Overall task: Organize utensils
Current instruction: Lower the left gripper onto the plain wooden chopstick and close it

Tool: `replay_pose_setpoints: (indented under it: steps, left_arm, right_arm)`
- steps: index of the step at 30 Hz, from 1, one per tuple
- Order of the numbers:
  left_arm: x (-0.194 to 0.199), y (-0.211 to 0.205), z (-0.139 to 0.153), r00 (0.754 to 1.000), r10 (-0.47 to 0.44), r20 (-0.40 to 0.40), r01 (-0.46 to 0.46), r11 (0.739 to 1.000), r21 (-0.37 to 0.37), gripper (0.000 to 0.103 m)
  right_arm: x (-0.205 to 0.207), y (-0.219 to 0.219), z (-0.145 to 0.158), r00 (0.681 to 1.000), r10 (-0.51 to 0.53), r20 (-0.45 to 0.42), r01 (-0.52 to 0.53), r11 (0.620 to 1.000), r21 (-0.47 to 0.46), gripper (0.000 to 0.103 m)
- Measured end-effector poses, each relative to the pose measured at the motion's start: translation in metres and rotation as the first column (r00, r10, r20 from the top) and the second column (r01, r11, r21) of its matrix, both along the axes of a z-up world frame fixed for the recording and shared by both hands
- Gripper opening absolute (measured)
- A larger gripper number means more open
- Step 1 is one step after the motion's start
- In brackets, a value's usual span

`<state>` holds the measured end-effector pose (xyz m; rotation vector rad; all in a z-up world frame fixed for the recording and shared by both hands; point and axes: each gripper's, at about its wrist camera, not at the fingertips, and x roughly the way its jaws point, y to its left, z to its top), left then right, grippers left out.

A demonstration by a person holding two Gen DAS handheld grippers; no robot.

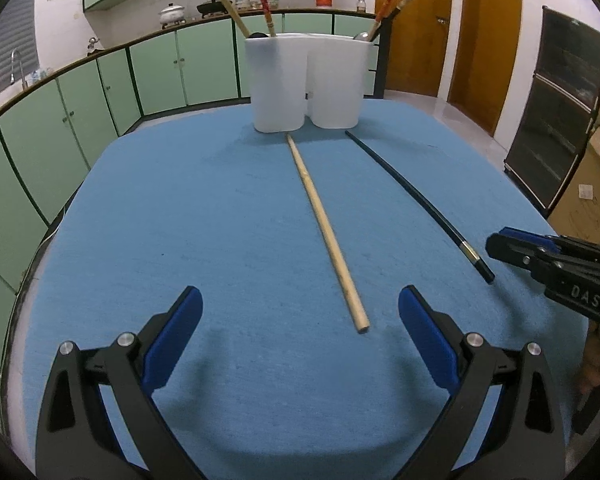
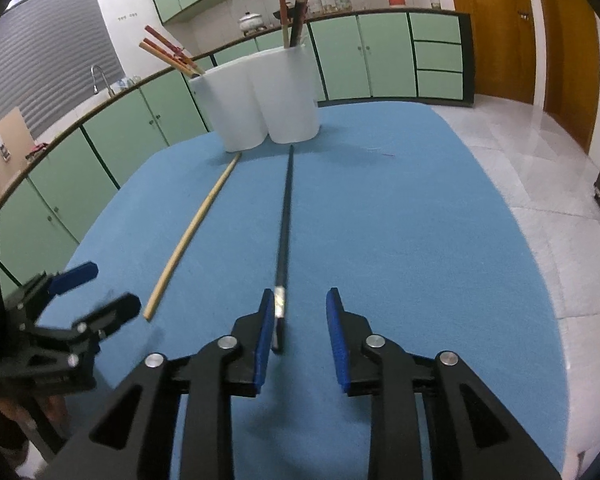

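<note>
We hold both grippers low in the frame, the left gripper [image 1: 300,316] with fingers wide apart, the right gripper [image 2: 298,320] with fingers partly apart around the black chopstick [image 2: 286,208]. If we close off-centre, the chopstick may roll away across the blue table [image 2: 420,220].

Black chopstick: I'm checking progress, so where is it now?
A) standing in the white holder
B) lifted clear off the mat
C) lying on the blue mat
C: the black chopstick lies flat on the blue mat, its near end between the open right gripper.
</note>
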<state>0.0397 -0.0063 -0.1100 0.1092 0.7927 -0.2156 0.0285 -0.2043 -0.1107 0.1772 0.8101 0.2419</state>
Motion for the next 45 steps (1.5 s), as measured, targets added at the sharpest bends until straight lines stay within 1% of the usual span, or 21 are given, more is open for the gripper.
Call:
replay_pose_setpoints:
  steps: [4, 8, 9, 12, 17, 21, 24, 27, 29, 31, 32, 34, 35, 37, 38, 41, 43, 45]
  left_arm:
    - [0.0, -0.002, -0.001, 1.0, -0.004, -0.013, 0.004, 1.0, -0.001, 0.095]
    - [-0.001, -0.006, -0.002, 1.0, -0.012, -0.021, 0.013, 1.0, 0.008, 0.095]
    - [-0.001, -0.007, -0.003, 1.0, -0.014, -0.023, 0.014, 1.0, 0.009, 0.094]
    - [0.001, -0.008, -0.005, 0.999, -0.018, -0.039, 0.018, 1.0, 0.011, 0.081]
    - [0.002, -0.01, -0.008, 0.998, -0.02, -0.056, 0.021, 1.0, 0.013, 0.078]
    - [0.004, -0.014, -0.011, 0.997, -0.032, -0.074, 0.033, 0.999, 0.011, 0.07]
    - [0.005, -0.016, -0.013, 0.995, -0.039, -0.088, 0.04, 0.999, 0.003, 0.067]
    - [0.004, -0.019, -0.014, 0.994, -0.045, -0.095, 0.046, 0.999, 0.006, 0.064]
    - [0.004, -0.02, -0.014, 0.994, -0.048, -0.097, 0.048, 0.999, 0.003, 0.062]
    - [0.004, -0.022, -0.014, 0.994, -0.055, -0.099, 0.055, 0.999, -0.003, 0.052]
    - [0.004, -0.024, -0.014, 0.993, -0.059, -0.099, 0.059, 0.998, -0.004, 0.05]
    - [0.004, -0.027, -0.013, 0.993, -0.071, -0.098, 0.071, 0.997, -0.005, 0.036]
    - [0.004, -0.029, -0.013, 0.992, -0.077, -0.096, 0.077, 0.997, -0.006, 0.032]
    - [0.002, -0.031, -0.013, 0.992, -0.086, -0.094, 0.086, 0.996, -0.005, 0.015]
    - [0.002, -0.032, -0.013, 0.992, -0.09, -0.093, 0.09, 0.996, -0.003, 0.012]
    - [0.001, -0.032, -0.012, 0.992, -0.088, -0.09, 0.088, 0.996, -0.001, 0.011]
    - [0.001, -0.03, -0.01, 0.993, -0.08, -0.09, 0.08, 0.997, -0.004, 0.007]
    - [0.0, -0.028, -0.009, 0.993, -0.079, -0.09, 0.078, 0.997, -0.009, 0.006]
  right_arm:
    - [-0.007, -0.002, -0.002, 1.0, 0.022, -0.005, -0.022, 1.0, 0.014, 0.026]
    - [-0.01, 0.01, -0.005, 0.998, 0.065, -0.021, -0.065, 0.998, -0.005, 0.026]
    - [-0.011, 0.01, -0.006, 0.997, 0.071, -0.025, -0.071, 0.997, -0.007, 0.026]
    - [-0.012, 0.015, -0.007, 0.996, 0.084, -0.024, -0.084, 0.996, -0.021, 0.026]
    - [-0.012, 0.015, -0.008, 0.996, 0.086, -0.027, -0.086, 0.996, -0.022, 0.026]
    - [-0.009, 0.016, -0.008, 0.996, 0.083, -0.028, -0.084, 0.996, -0.025, 0.026]
    - [-0.009, 0.017, -0.008, 0.996, 0.084, -0.03, -0.085, 0.996, -0.034, 0.026]
    - [-0.009, 0.018, -0.008, 0.996, 0.08, -0.032, -0.081, 0.996, -0.039, 0.023]
    - [-0.008, 0.018, -0.008, 0.997, 0.07, -0.037, -0.072, 0.996, -0.043, 0.018]
    - [-0.006, 0.017, -0.009, 0.997, 0.067, -0.04, -0.069, 0.997, -0.043, 0.014]
    - [-0.006, 0.017, -0.009, 0.997, 0.067, -0.042, -0.069, 0.997, -0.043, 0.011]
    - [-0.004, 0.018, -0.009, 0.997, 0.069, -0.045, -0.071, 0.996, -0.046, 0.008]
    - [-0.004, 0.018, -0.009, 0.996, 0.072, -0.045, -0.075, 0.996, -0.048, 0.007]
    - [-0.004, 0.019, -0.009, 0.996, 0.073, -0.045, -0.075, 0.996, -0.052, 0.007]
    - [-0.004, 0.018, -0.009, 0.996, 0.073, -0.045, -0.075, 0.996, -0.051, 0.007]
    - [-0.004, 0.018, -0.009, 0.996, 0.072, -0.045, -0.074, 0.996, -0.049, 0.007]
    - [-0.004, 0.019, -0.008, 0.996, 0.074, -0.043, -0.076, 0.996, -0.051, 0.007]
    - [-0.004, 0.019, -0.006, 0.996, 0.075, -0.039, -0.077, 0.996, -0.055, 0.007]
